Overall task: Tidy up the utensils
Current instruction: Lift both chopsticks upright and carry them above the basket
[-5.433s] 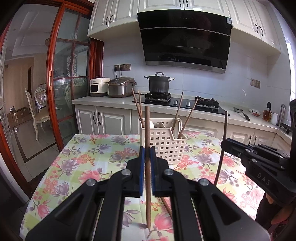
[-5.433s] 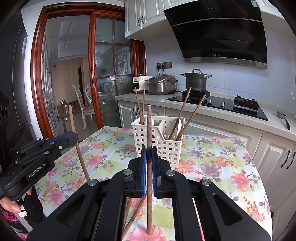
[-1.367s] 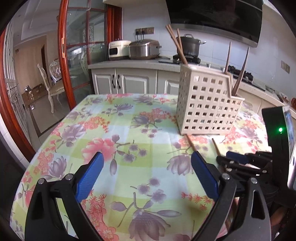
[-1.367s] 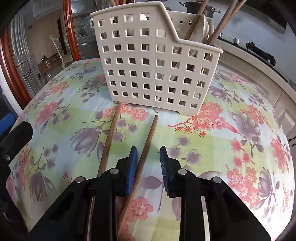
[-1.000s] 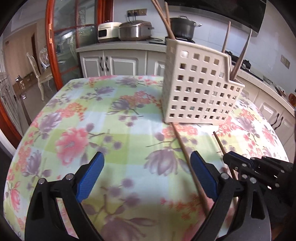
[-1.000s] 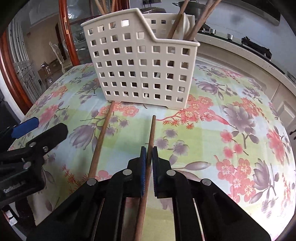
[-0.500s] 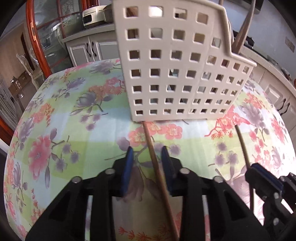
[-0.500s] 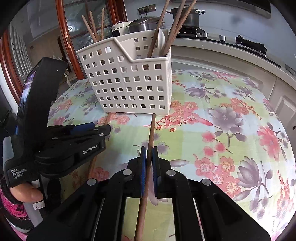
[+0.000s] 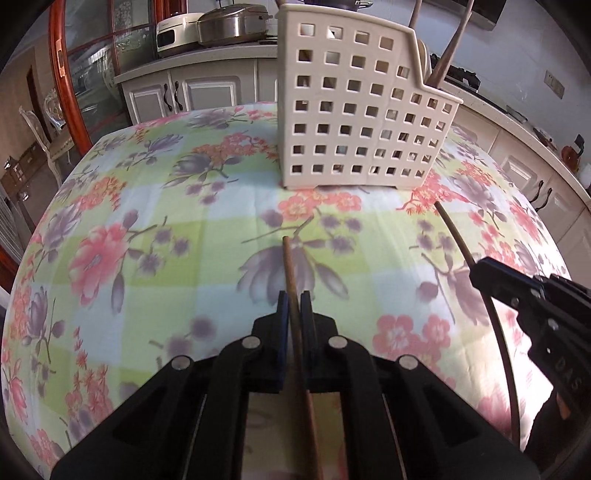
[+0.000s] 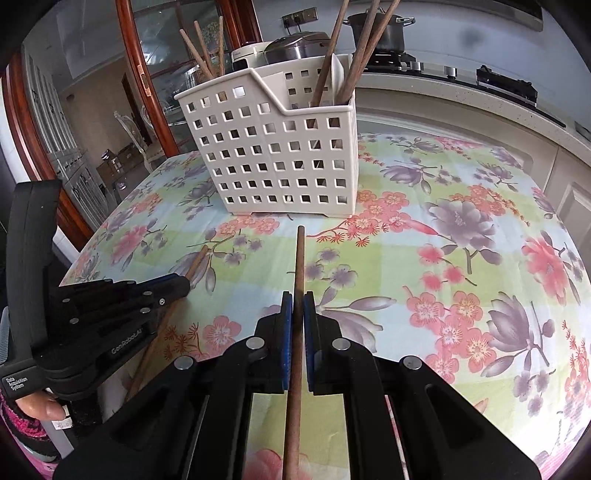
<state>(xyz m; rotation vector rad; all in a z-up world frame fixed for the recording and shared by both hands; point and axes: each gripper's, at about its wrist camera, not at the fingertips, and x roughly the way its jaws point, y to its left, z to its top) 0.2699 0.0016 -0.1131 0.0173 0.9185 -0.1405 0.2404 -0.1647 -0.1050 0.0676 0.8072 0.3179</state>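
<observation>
The left gripper [image 9: 294, 308] pinches one chopstick [image 9: 288, 266], and the right gripper [image 10: 297, 308] (likewise clamped) grips another chopstick [image 10: 300, 254]; both lie lengthwise along the fingers, tips pointing at the white basket [image 10: 280, 158] on the floral tablecloth [image 10: 461, 258].

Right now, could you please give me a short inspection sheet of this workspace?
Surface: table under a floral tablecloth, flat.
Job's things: white perforated utensil basket upright, several chopsticks standing in it; one chopstick in the left gripper, another chopstick in the right gripper, both pointing toward the basket.
Clutter: nothing seen on the tablecloth.
Grippers: left gripper shut on its chopstick; right gripper shut on its chopstick.
Cables: nothing seen.
Surroundings: kitchen counter with rice cooker, pot on the hob, wooden-framed glass door.
</observation>
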